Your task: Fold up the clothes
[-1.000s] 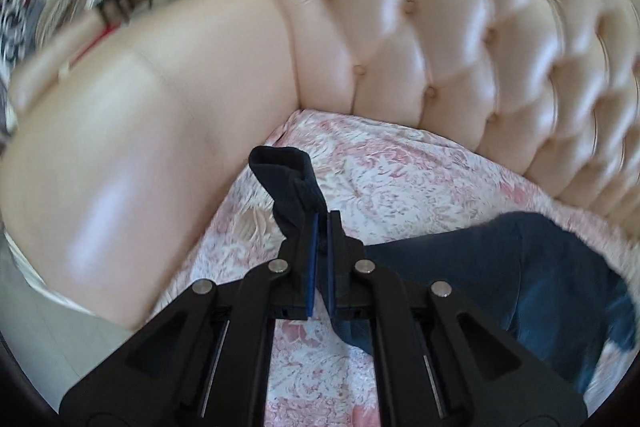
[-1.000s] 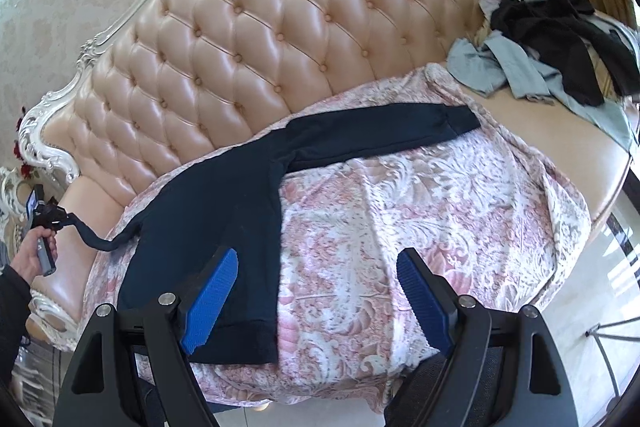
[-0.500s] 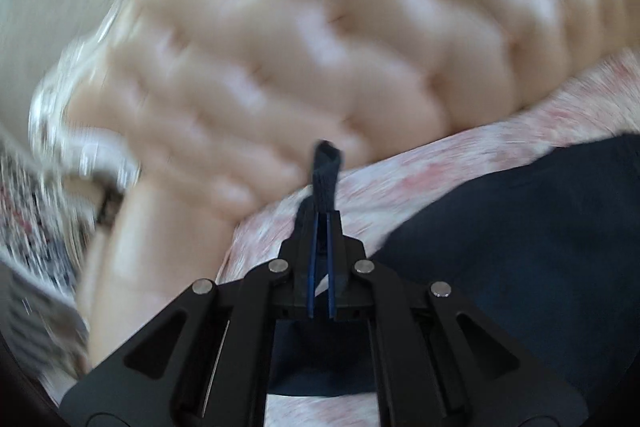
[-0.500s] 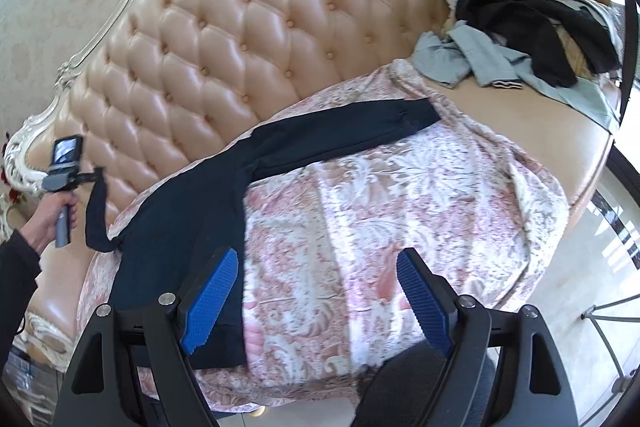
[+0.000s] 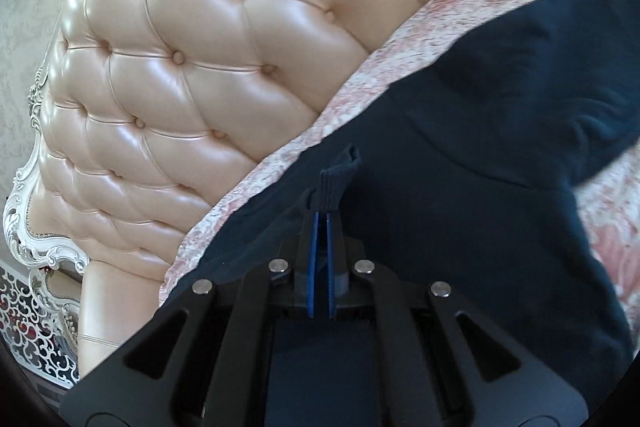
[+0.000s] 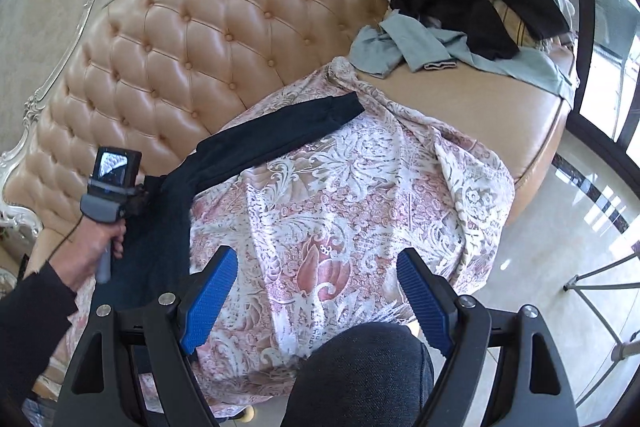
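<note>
Left tool (image 5: 320, 217) clamps only the navy garment's (image 5: 460, 227) cuff (image 5: 334, 183), right tool (image 6: 316, 291) open and empty; risk: cuff slips, sleeve bunches.

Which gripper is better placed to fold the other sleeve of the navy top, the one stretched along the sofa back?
Right, probably. The right gripper is open and empty, facing that sleeve, while the left gripper is shut on the near cuff.
</note>
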Demonstrator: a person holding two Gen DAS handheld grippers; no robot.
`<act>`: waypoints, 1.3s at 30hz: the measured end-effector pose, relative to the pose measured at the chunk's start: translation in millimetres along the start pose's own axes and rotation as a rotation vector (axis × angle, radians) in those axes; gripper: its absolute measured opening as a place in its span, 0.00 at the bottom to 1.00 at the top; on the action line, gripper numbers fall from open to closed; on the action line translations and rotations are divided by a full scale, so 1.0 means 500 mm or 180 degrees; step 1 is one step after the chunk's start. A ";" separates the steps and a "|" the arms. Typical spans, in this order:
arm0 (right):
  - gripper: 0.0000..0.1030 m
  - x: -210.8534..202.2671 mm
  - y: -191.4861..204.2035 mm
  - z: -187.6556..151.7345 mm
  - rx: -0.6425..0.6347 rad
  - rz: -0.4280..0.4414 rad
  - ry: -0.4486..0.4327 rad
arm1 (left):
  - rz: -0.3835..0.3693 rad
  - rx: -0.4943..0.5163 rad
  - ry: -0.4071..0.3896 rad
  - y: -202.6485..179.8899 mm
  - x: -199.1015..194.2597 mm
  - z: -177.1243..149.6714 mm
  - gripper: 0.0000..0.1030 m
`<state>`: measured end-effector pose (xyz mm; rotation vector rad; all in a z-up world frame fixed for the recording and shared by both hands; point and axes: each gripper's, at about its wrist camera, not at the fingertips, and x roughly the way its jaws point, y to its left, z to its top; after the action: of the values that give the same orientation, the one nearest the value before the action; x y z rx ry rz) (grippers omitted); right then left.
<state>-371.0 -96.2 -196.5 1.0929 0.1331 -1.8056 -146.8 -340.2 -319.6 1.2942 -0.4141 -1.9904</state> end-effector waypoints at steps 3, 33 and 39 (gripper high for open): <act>0.81 0.007 0.008 -0.003 -0.0024 0.0033 0.0036 | -0.0046 0.0008 0.0043 -0.012 0.010 0.004 0.05; 0.81 0.143 0.233 0.028 -0.0475 0.0708 0.0367 | -0.3668 -0.6145 -0.0079 0.492 0.144 -0.642 0.54; 0.81 0.305 0.575 0.133 -0.0664 0.1700 0.0810 | -0.4031 -0.6563 0.0143 0.467 0.192 -0.634 0.54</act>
<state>-204.8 -382.2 -163.6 1.0802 0.1597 -1.1496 203.1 -535.0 -382.5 -0.0463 2.3253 -1.6267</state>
